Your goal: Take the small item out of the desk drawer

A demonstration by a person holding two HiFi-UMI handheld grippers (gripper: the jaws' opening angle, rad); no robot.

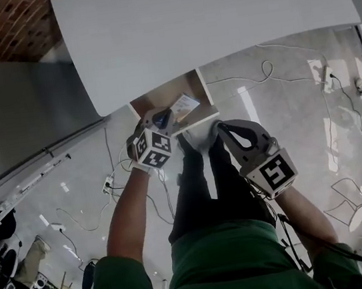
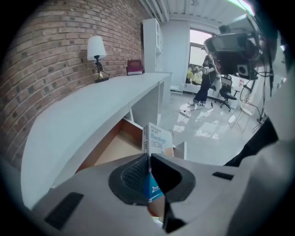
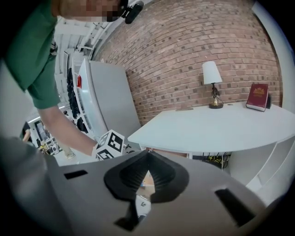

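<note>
Both closed: left gripper (image 2: 149, 157) pinches bandage box (image 2: 158, 138) above the drawer (image 2: 116, 148); right gripper (image 3: 147, 155) empty

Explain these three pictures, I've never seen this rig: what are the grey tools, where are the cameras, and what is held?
No robot: a person holds a hand-held gripper in each hand. One picture looks down from a head camera; the other two ride on the tools, looking along their jaws. The left hand-held gripper is shut on a flat bandage packet at the open drawer of the white desk. The right hand-held gripper is shut and empty, near the drawer front. A lamp and a red book stand on the desk.
</note>
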